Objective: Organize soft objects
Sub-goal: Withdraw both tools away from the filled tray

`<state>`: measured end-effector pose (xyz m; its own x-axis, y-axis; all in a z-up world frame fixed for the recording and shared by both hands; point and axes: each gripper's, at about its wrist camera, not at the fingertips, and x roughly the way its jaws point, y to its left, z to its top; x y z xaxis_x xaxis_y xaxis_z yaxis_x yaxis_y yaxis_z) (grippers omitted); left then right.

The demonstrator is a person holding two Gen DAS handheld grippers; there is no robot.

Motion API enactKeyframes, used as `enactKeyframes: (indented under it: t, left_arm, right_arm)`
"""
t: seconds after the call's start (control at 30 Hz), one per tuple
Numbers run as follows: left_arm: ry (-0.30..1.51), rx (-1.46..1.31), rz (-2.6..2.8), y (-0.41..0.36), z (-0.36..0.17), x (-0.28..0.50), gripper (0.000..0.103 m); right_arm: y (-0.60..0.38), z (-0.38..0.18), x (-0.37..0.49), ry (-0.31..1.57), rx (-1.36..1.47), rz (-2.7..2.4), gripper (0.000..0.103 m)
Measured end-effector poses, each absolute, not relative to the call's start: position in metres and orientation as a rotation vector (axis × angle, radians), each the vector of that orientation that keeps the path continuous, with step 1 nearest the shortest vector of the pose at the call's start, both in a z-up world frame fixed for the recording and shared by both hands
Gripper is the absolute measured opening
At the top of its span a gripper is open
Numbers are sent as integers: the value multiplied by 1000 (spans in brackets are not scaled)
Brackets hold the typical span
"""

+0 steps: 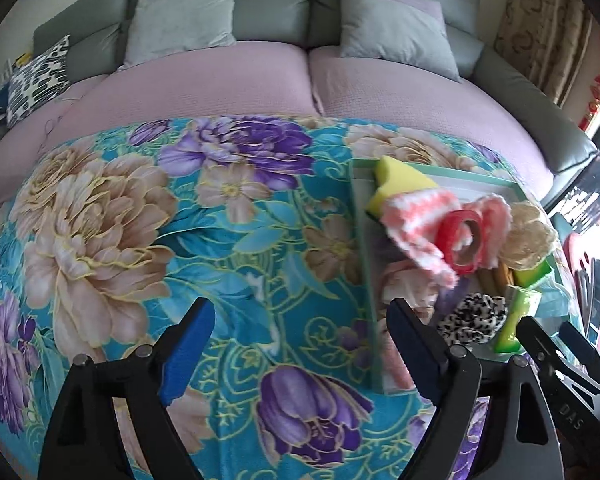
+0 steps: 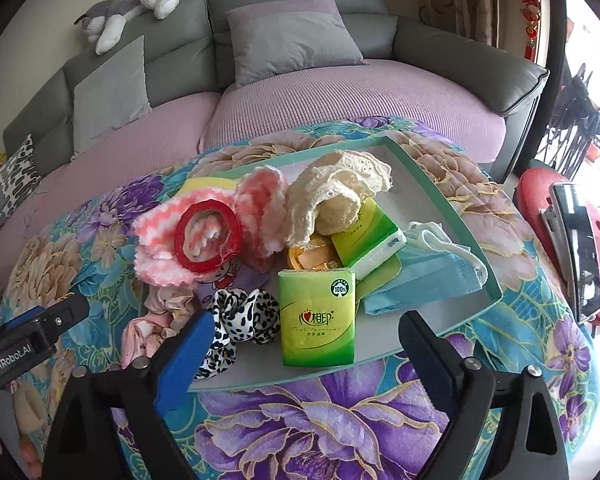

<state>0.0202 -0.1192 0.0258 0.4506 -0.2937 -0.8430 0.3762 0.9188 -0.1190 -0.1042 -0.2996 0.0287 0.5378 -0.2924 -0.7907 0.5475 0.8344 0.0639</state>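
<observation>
Progress looks late, by my reading: soft goods sit heaped in a shallow teal-rimmed tray (image 2: 452, 204) on a floral plush blanket (image 1: 220, 240) over the worktop, and no loose item shows on the blanket outside it. Remaining work, if any, seems to be tidying the heap. Left gripper (image 1: 300, 344) and right gripper (image 2: 306, 354) both hang released, fingers spread wide, nothing between them; no earlier view to compare. In the right wrist view: fuzzy pink-and-white knit cloth (image 2: 164, 252) at 10 o'clock with a glossy red tape ring (image 2: 208, 240) on it; cream crochet lace piece (image 2: 340, 188) at 12, limp and holed; two slick green tissue packs (image 2: 318, 316), boxy; pleated blue face masks (image 2: 428, 272) at 3; leopard-print scrunchie (image 2: 244, 316), ruffled; yellow sponge (image 1: 400, 180), porous, at the tray's far corner.
</observation>
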Motion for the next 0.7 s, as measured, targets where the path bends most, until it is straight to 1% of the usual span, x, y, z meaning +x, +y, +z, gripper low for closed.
enactKeyframes:
  t: [0.03,0.07,0.1,0.13,0.17,0.7]
  left_arm:
    - [1024,85,-402,-115,25,22,88]
    - [1024,83,-390,-111,24,23,90]
    - [1023,83,-380,-108,24,23,93]
    - [1020,84,-366,-105,23,23,100]
    - [1016,88,-349,-101,22,23,101]
    - [1026,77,-252,-66,17,11,101]
  right_arm:
    - [-298,28,-104,877,319,-517,103]
    - [-297,28,-103,883,317,-520,103]
    - [-295,28,-103,889,314,-519,103]
    - [-292,28,-102,894,307,-519,103]
    - [-290,27,-101,900,299,-521,103]
    - [-247,21,-100,962,217,-493,103]
